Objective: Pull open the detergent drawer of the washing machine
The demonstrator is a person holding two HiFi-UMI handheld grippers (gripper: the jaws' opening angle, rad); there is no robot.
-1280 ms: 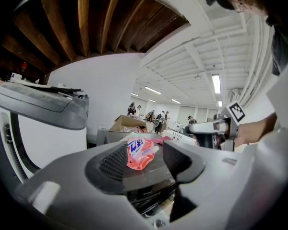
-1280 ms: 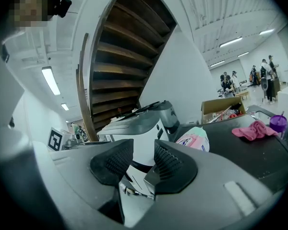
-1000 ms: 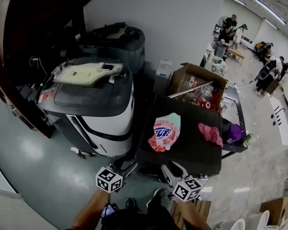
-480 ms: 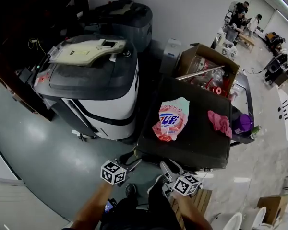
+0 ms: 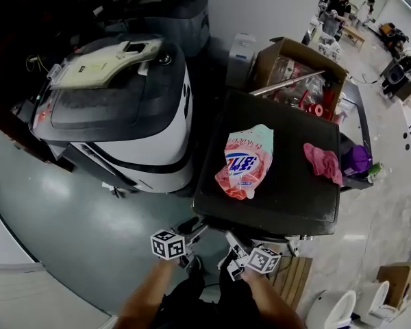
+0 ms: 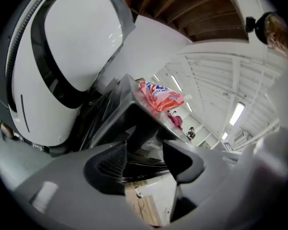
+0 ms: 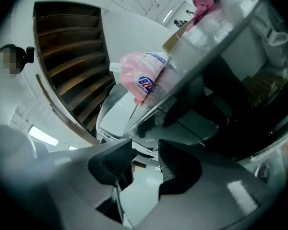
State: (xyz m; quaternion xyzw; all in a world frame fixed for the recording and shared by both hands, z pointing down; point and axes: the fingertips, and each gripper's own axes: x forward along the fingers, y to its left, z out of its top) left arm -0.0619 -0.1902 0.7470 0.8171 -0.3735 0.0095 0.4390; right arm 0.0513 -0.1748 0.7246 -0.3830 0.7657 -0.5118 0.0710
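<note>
Grey floor (image 5: 68, 232) below; my left tool (image 6: 144, 147) is spread, right tool (image 7: 145, 152) just widening, both empty, washing machine (image 5: 288, 194) front facing near, detergent bag (image 5: 245, 160) atop.

The left gripper (image 6: 144, 150) and right gripper (image 7: 145, 161) each have a smooth grey moulded body and two black jaws faced with fine-ribbed pads (image 7: 175, 169). The left cube (image 5: 168, 245) and right cube (image 5: 264, 260) are white, printed with black square markers. The person wears dark clothing (image 5: 192, 306).

The left gripper (image 5: 194, 229) and right gripper (image 5: 231, 247) are making two. One detergent bag (image 5: 245, 162) and one pink cloth (image 5: 323, 163) are lying out.
</note>
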